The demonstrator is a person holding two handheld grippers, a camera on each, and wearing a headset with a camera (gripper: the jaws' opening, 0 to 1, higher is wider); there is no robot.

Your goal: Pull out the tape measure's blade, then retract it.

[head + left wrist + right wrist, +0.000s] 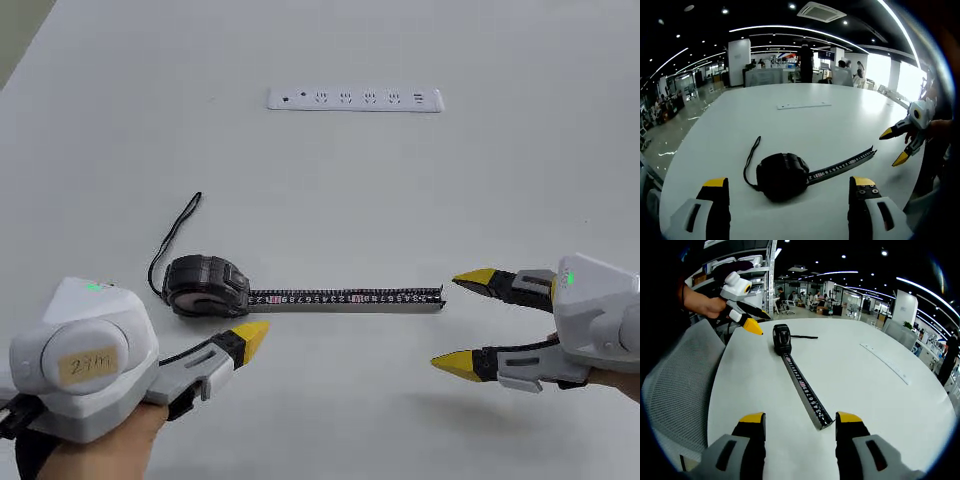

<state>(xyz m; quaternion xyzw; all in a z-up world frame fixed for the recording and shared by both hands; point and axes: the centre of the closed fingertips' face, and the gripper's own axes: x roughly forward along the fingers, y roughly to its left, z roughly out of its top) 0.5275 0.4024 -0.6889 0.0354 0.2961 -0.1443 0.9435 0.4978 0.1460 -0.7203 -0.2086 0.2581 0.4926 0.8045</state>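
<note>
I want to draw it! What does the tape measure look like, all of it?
The tape measure has a chunky black case standing upright on the white table. Its dark blade with pale numbers lies pulled out along the table, ending in a small hook. A thin black strap curls away from the case. Nothing grips it.

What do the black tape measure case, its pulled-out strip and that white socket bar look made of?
The black round tape measure case looks like matt moulded plastic, perhaps rubbery: dull, no glare. Its dark printed blade is probably thin coated metal: it lies rigidly straight. The white power strip looks like smooth hard plastic, evenly white.
</note>
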